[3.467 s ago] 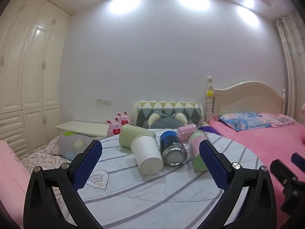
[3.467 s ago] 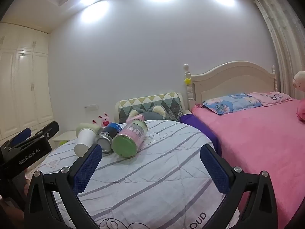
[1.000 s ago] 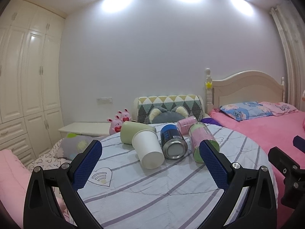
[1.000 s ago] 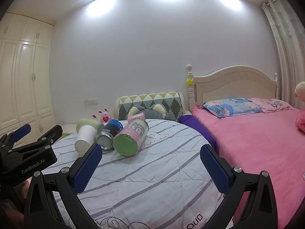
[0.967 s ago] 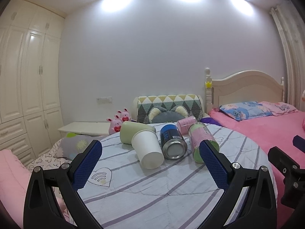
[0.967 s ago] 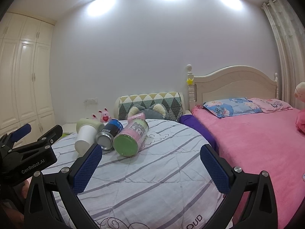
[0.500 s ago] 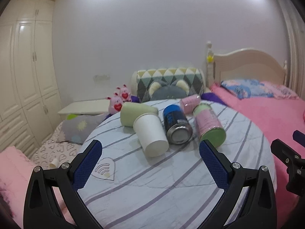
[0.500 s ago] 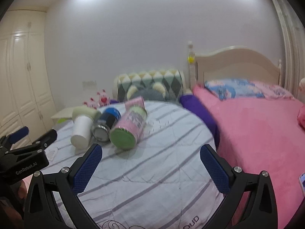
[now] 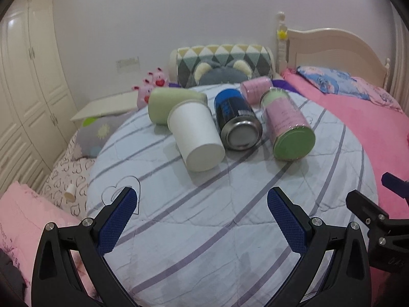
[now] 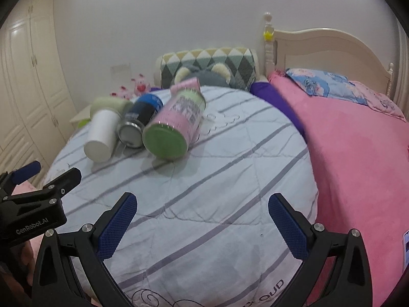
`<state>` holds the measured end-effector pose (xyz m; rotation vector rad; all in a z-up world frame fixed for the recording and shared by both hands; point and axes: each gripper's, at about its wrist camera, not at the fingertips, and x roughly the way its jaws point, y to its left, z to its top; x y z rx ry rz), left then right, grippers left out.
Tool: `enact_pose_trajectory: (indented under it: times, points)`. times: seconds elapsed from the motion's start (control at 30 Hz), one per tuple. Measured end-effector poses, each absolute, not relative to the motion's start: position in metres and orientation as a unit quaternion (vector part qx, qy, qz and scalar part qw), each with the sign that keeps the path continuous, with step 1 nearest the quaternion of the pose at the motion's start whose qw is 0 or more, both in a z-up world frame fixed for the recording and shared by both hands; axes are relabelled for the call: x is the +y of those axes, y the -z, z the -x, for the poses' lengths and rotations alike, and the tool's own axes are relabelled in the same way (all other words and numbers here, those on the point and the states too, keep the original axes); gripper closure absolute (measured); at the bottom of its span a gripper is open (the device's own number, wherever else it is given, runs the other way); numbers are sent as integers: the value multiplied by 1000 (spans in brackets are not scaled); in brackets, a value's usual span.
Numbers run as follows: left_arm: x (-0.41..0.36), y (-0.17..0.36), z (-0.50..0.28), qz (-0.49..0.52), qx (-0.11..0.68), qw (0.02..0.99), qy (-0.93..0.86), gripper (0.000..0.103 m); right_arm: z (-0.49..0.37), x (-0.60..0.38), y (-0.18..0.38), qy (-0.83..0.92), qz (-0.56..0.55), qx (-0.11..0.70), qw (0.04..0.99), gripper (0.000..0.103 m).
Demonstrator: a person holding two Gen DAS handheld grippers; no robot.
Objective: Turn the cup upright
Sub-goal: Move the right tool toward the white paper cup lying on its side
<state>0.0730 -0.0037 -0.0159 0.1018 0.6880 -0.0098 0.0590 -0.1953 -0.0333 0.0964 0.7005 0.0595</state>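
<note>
A white paper cup [image 9: 195,134] lies on its side on the round striped table [image 9: 230,230], its closed base toward me; it also shows in the right wrist view [image 10: 101,135]. Behind it lies a pale green cup [image 9: 173,103]. Beside it lie a blue can [image 9: 236,122], a pink canister with a green end [image 9: 287,128] and a small pink cup [image 9: 255,88]. My left gripper [image 9: 202,206] is open and empty, well short of the white cup. My right gripper [image 10: 202,208] is open and empty, short of the pink canister [image 10: 176,125].
A pink bed [image 10: 358,140] with a cream headboard lies right of the table. A patterned bolster [image 9: 225,60] and pink plush toys [image 9: 153,83] sit behind it. White wardrobes [image 9: 30,76] line the left wall. A grey pillow [image 9: 99,133] lies below the table's left edge.
Both grippers have tilted downward and moved closer to the table, so the cups and cans look larger and lower in view. Nothing on the table has moved.
</note>
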Motion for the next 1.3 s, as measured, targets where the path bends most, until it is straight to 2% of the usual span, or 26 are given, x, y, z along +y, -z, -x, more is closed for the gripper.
enact_pose_trajectory:
  times: [0.3,0.87,1.3]
  points:
    - [17,13,-80,-35,358,933,5,0,-76,-180,40,-35,-58,371,926,0]
    - [125,-12,-128,-11,335,941,-44,0,-133,-74,-12,-104,-14,312,944,0]
    - [174,15,-171,1,356,932,-60,0,-197,-18,10,-139,9,354,925,0]
